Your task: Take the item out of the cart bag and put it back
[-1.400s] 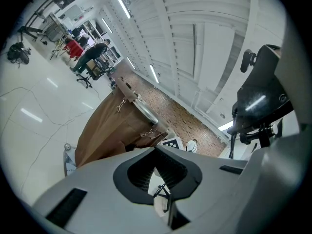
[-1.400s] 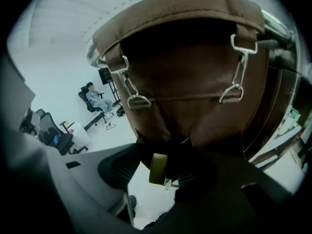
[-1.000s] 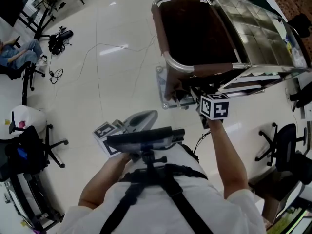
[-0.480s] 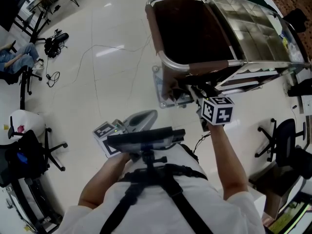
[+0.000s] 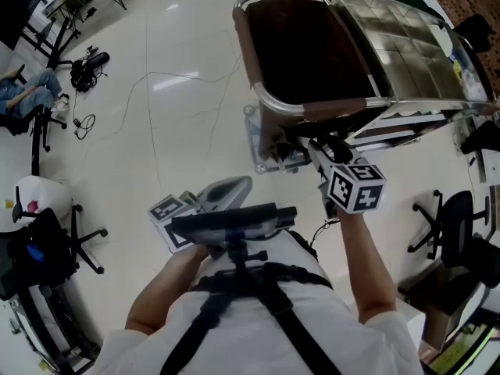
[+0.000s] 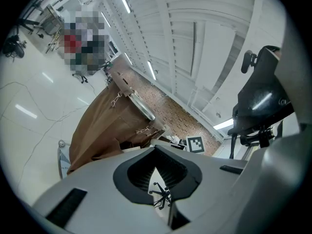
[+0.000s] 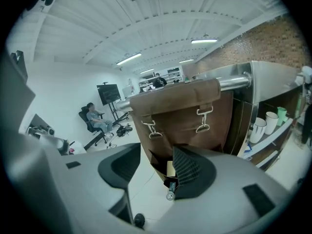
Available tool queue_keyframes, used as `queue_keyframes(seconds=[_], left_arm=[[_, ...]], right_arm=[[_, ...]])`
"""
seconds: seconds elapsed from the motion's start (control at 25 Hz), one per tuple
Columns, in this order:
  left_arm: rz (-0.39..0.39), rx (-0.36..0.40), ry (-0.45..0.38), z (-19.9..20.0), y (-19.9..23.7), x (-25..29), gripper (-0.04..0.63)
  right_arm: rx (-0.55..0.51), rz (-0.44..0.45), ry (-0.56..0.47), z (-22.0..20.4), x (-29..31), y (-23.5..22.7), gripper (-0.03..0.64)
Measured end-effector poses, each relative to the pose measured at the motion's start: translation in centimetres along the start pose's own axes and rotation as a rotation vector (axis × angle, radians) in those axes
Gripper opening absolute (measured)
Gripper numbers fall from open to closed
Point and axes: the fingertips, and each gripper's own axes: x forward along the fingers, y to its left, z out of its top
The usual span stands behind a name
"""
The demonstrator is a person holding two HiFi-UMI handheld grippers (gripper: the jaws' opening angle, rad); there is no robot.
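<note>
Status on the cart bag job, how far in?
Done: nothing visible; no item is out of the bag. In hand: right gripper, jaws open and empty, is low beside the bag's outer wall; left gripper is shut, empty, near the body. Left: reach in, take the item out, put it back.

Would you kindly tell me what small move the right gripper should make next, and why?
Probably lift the right gripper up over the rail toward the brown bag's open top. Its fingers stand apart and hold nothing, low against the bag's front below the clips, while the head view shows the opening higher up. Nothing inside it can be made out.
</note>
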Motion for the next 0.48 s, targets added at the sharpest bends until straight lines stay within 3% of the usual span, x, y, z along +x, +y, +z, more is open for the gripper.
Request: queue_keyframes(seconds=[0.12, 0.48], left_arm=[[-0.001, -0.001, -0.003, 0.1, 0.0, 0.0, 0.002], [-0.002, 0.001, 0.000, 0.2, 0.1, 0.1, 0.002]], right_arm=[[-0.005, 0.010, -0.009, 0.3, -0.6, 0.7, 0.210], [-0.003, 0.033, 0.001, -0.9, -1.7, 1.7, 0.020]])
